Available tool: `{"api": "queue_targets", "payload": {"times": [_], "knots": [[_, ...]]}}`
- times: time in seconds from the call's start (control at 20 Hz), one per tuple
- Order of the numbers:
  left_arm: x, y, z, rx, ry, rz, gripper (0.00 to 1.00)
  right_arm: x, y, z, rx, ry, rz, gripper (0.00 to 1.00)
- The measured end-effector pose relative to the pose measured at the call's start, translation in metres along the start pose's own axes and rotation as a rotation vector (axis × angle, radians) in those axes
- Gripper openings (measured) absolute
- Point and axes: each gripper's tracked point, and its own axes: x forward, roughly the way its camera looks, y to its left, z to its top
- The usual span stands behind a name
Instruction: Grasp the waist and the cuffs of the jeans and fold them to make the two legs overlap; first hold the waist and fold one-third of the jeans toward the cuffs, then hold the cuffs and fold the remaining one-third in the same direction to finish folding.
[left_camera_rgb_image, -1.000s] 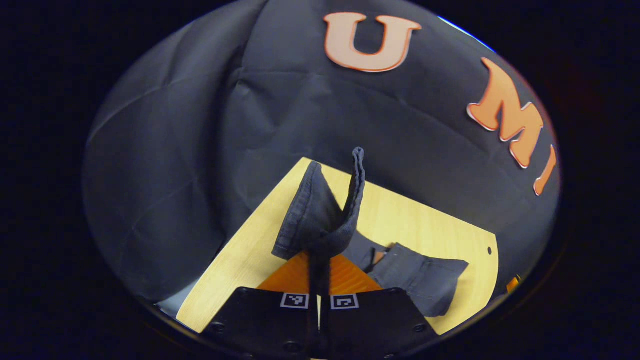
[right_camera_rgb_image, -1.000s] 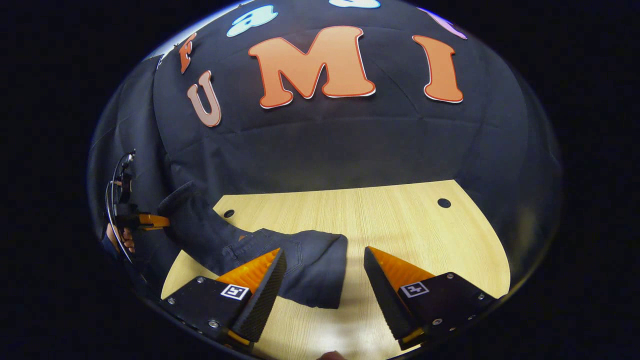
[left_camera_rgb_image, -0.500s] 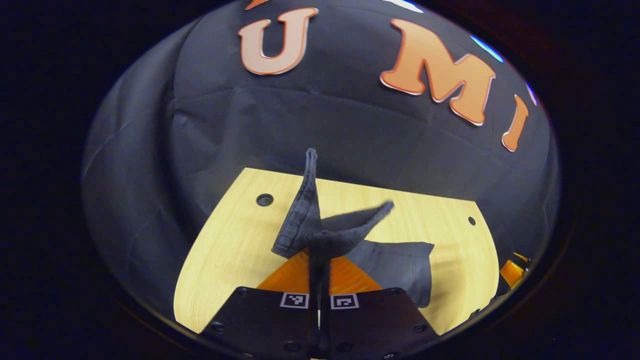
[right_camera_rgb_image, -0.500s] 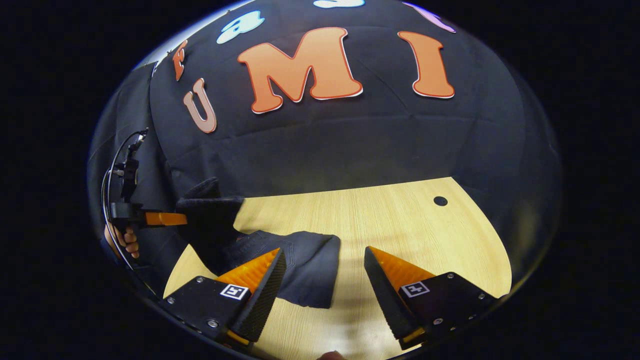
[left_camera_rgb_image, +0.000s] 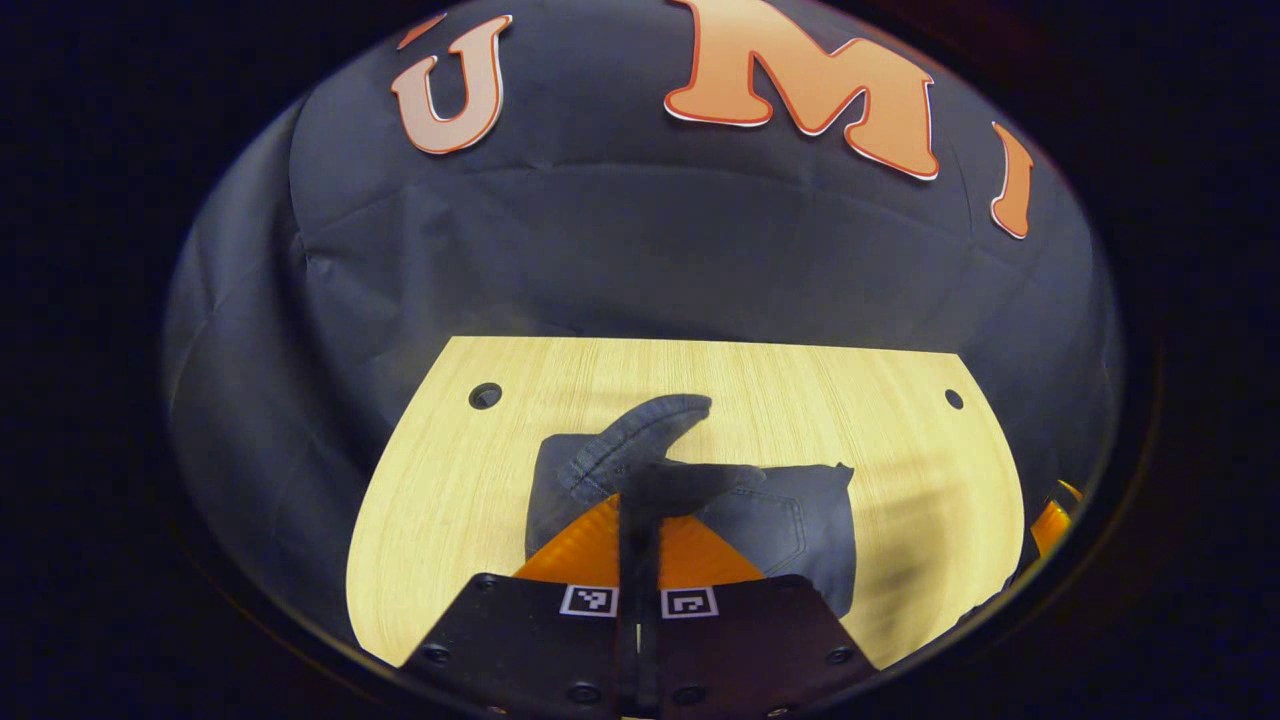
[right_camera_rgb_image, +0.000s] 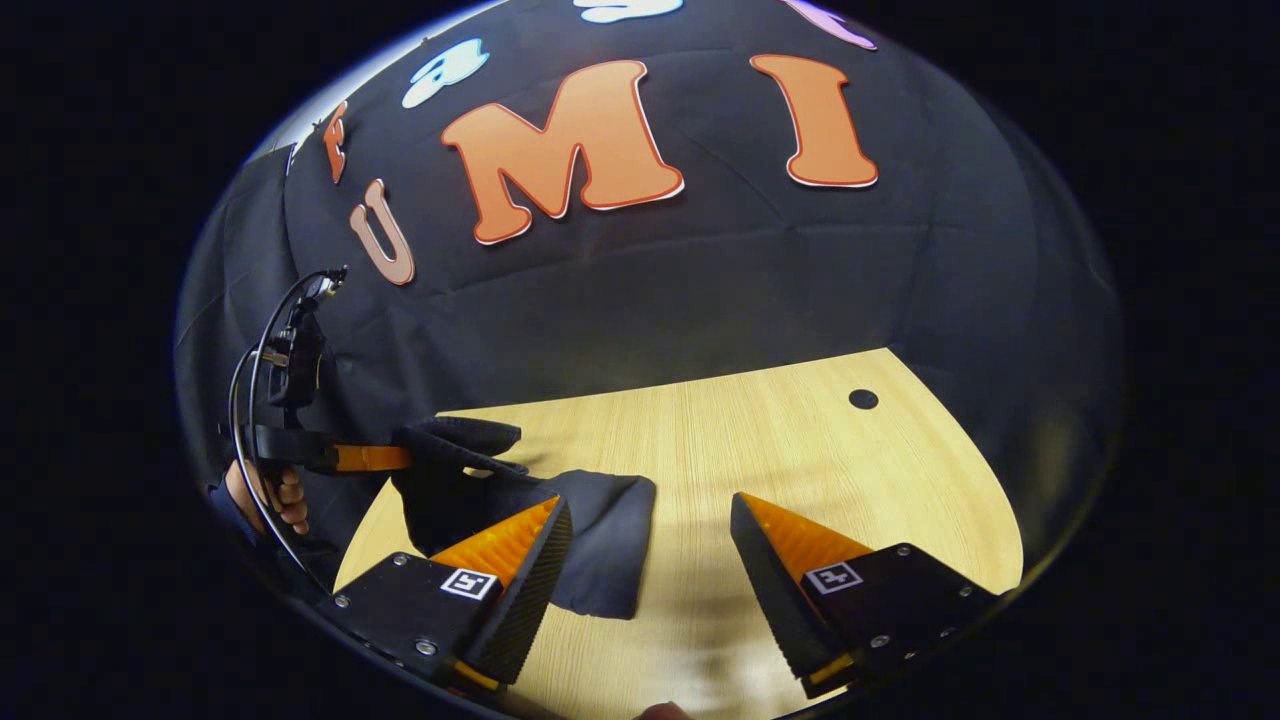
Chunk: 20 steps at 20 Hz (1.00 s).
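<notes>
- Broadly, the wooden table carries the dark jeans, which lie as a compact folded stack near its front middle; in the right gripper view the same stack sits at the table's left front, beside that gripper's left finger.
- Over the stack, the left gripper has its fingers pressed together on a bunched fold of denim, the cuff end, which curls up and forward just above the folded layers. In the right gripper view this gripper comes in from the left, level with the cloth, a hand on its grip.
- Off to the side, the right gripper has its fingers spread wide with nothing between them; the stack's edge lies near the left finger and bare table lies under the gap.
- By the look of it, the last step is in hand: the cuff third is being laid over the already folded part.
- Next, the move seems to call for lowering the cuff end flat onto the stack, edges lined up, then parting the left fingers and drawing away without dragging the top layer.
- As a small risk, the curled cuff may spring or slide askew once let go; the free right gripper could steady it.
</notes>
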Motion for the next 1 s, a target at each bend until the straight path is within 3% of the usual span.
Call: {"api": "queue_targets", "payload": {"times": [0.1, 0.2, 0.3, 0.35, 0.45, 0.6, 0.65, 0.8, 0.85, 1.0], "knots": [[0.008, -0.023, -0.027, 0.066, 0.020, -0.004, 0.01, 0.003, -0.002, -0.002, -0.002, 0.007, 0.006, 0.97], [0.015, -0.043, -0.057, 0.197, 0.063, 0.004, 0.02, 0.007, -0.001, 0.002, -0.002, 0.000, 0.016, 0.98], [0.023, -0.059, -0.075, 0.249, 0.083, -0.025, 0.12, 0.006, 0.004, 0.004, -0.007, -0.009, 0.032, 0.98], [0.023, -0.061, -0.076, 0.251, 0.072, -0.036, 0.25, 0.007, 0.007, 0.008, -0.022, -0.018, 0.034, 0.97], [0.013, -0.072, -0.076, 0.228, 0.045, -0.101, 0.35, 0.008, 0.016, 0.016, -0.054, -0.049, 0.037, 0.98], [-0.013, -0.085, -0.064, 0.229, -0.022, -0.193, 0.81, 0.010, 0.036, 0.027, -0.095, -0.086, 0.054, 0.97], [-0.018, -0.086, -0.058, 0.238, -0.053, -0.189, 0.89, 0.009, 0.043, 0.030, -0.111, -0.099, 0.059, 0.97], [-0.047, -0.081, -0.030, 0.201, -0.177, -0.191, 0.89, 0.008, 0.062, 0.045, -0.155, -0.152, 0.068, 0.97], [-0.055, -0.071, -0.018, 0.185, -0.216, -0.171, 0.94, 0.004, 0.068, 0.051, -0.170, -0.175, 0.062, 0.97], [-0.076, -0.045, 0.008, 0.142, -0.347, -0.121, 0.94, -0.007, 0.084, 0.068, -0.213, -0.253, 0.059, 0.98]]}}
